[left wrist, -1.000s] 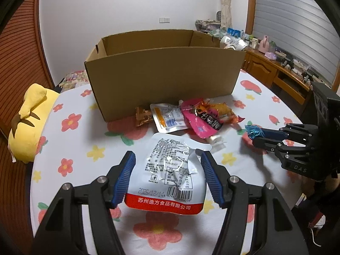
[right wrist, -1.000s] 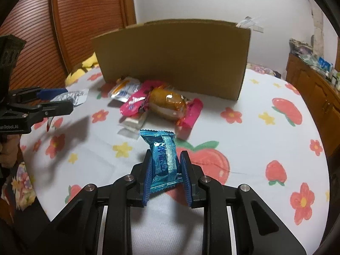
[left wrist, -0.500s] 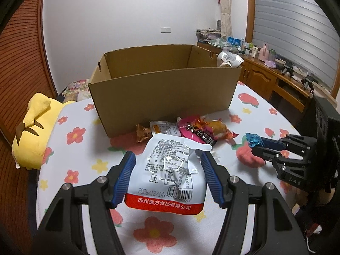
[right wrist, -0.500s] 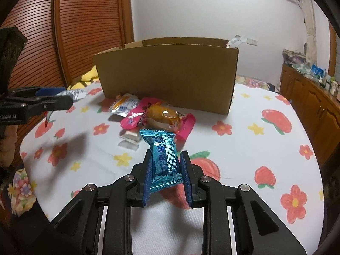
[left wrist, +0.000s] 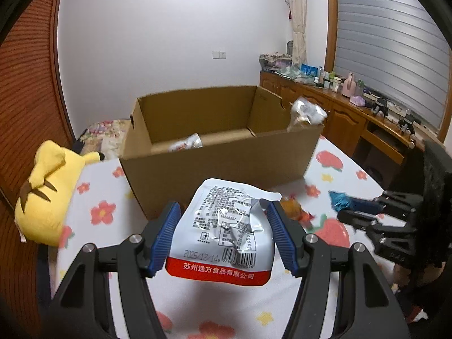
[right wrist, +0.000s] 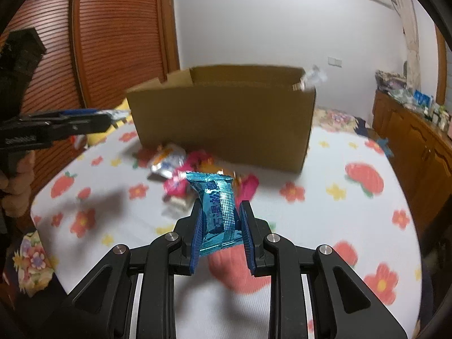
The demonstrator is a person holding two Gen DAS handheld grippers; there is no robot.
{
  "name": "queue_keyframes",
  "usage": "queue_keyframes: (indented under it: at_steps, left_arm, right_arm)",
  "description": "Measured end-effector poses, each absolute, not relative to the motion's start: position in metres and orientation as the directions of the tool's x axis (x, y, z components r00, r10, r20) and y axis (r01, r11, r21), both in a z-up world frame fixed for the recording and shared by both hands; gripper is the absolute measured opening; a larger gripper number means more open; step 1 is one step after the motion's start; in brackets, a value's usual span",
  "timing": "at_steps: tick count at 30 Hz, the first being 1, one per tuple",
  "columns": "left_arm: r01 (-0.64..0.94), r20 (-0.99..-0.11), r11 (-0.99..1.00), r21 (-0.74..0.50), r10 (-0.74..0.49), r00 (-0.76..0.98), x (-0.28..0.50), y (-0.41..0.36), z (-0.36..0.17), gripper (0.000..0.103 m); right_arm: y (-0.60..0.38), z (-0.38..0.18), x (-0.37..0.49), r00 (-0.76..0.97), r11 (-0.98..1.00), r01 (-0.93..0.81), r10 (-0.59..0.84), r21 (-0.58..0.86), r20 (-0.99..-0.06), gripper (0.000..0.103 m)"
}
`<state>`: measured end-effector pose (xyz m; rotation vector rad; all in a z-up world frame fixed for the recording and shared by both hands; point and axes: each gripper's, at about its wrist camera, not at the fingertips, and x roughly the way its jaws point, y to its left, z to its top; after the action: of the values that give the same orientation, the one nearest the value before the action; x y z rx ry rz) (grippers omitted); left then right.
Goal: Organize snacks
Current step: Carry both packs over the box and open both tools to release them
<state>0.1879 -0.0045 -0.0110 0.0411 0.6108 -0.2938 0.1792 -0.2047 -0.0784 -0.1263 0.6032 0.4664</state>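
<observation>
Blue pads of the left gripper [left wrist: 223, 237] pinch a white snack pouch [left wrist: 223, 231] above the table; the right gripper [right wrist: 221, 234] pinches a blue candy wrapper [right wrist: 219, 209]. Cardboard box [left wrist: 220, 158] sits just ahead w/ loose snacks [right wrist: 180, 169] at its base. Risk: the slick pouch slips out, or a gripper clips the near wall while going in.

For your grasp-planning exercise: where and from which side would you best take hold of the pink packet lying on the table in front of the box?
Probably the pink packet is best taken at its free right end, coming from above and the right: that end pokes clear of the pile beside the cardboard box, while its left is crowded by other wrappers and partly hidden by the blue snack.
</observation>
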Motion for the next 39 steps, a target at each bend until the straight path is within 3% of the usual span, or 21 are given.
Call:
queue_keyframes:
  at_steps: [12,29,31,39]
  left_arm:
    - [0.232,-0.533,0.973,0.002,-0.195,0.823,0.246,0.006,0.029,0.064]
    - [0.184,-0.569,0.983,-0.008,-0.156,0.807,0.306,0.005,0.016,0.064]
    - [0.185,-0.573,0.983,-0.003,-0.153,0.805,0.31,0.003,0.015,0.064]
    - [0.187,-0.581,0.982,0.001,-0.152,0.8,0.322,-0.004,0.013,0.064]
  right_arm:
    - [-0.188,-0.001,0.238,0.771,0.856,-0.515,0.44,-0.044,-0.461,0.024]
    - [-0.179,-0.01,0.31,0.756,0.867,-0.496,0.4,-0.054,-0.518,0.025]
    - [-0.18,-0.012,0.314,0.759,0.874,-0.483,0.387,-0.053,-0.523,0.035]
    - [-0.187,-0.014,0.316,0.754,0.876,-0.482,0.396,-0.03,-0.524,0.036]
